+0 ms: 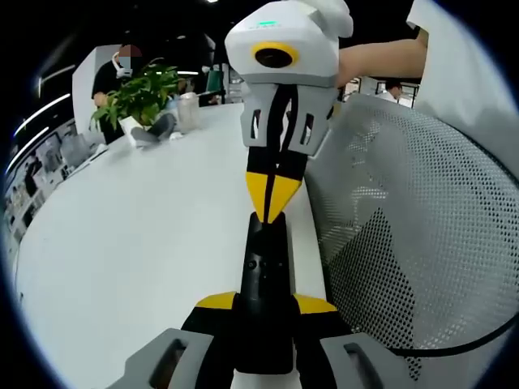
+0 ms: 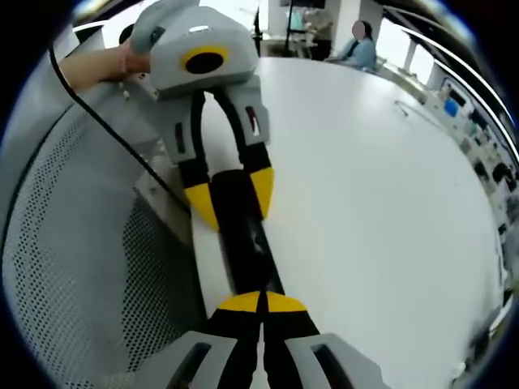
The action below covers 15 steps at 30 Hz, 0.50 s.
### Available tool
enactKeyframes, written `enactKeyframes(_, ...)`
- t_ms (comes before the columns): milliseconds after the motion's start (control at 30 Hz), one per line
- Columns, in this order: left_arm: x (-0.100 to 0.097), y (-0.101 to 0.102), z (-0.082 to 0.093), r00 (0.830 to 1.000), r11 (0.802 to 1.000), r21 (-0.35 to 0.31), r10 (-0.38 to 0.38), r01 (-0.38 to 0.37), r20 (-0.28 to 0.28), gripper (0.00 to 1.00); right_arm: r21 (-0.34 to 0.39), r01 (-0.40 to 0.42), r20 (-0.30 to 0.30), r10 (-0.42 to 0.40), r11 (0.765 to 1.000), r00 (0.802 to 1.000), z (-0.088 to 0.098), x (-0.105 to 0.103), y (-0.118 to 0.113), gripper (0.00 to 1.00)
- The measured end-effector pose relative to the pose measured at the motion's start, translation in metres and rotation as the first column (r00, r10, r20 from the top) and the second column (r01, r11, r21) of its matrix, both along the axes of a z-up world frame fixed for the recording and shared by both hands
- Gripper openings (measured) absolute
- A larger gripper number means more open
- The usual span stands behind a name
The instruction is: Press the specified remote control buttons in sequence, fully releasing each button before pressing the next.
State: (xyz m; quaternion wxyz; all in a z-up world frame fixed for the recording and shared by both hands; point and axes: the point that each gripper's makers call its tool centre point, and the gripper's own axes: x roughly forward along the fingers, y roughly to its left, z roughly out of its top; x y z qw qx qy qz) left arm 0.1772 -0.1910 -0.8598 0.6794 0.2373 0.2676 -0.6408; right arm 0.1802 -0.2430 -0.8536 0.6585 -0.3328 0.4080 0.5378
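1. The remote control (image 1: 265, 300) is a black slim bar lying near the edge of the white table (image 1: 138, 243), next to a mesh chair back (image 1: 413, 243). Its long axis runs straight from one gripper to the other.
2. The left gripper (image 1: 266, 306) has its yellow-tipped jaws on either side of the remote's near end, clamped on its sides. In the right gripper view the same gripper (image 2: 231, 198) shows at the remote's (image 2: 247, 251) far end, jaws straddling it.
3. The right gripper (image 2: 262, 304) has its jaws pinched together, no gap between the yellow tips, nothing held. In the left gripper view it (image 1: 270, 212) points tip-down onto the remote's far end. The tip looks touching the top face; whether a button is actually depressed cannot be told.
4. Key relation: the closed tip sits on the remote's centre line at the end opposite the holding gripper, so other buttons lie along the axis toward the left gripper.
5. Pose: the two grippers face each other head-on, the right one tilted steeply down, the left one low and level with the table.
6. Judgement: a press is under way or about to be; a lift straight up is needed for full release.
7. A potted plant (image 1: 142, 97) stands well apart at the far table end.
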Motion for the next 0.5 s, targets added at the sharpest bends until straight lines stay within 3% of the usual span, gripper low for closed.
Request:
enactKeyframes(300,0.0006,-0.0001,-0.0001,1.000,1.000,-0.002,0.004,-0.004,0.000,0.25,0.021,-0.021,0.011,0.021,1.000,1.000,0.0003,0.0003,-0.0012,0.00)
enactKeyframes(500,0.0006,-0.0003,0.0002,1.000,1.000,-0.003,0.008,-0.008,0.002,0.25,0.052,0.023,-0.013,-0.023,0.998,1.000,0.0016,0.0008,0.0002,0.00)
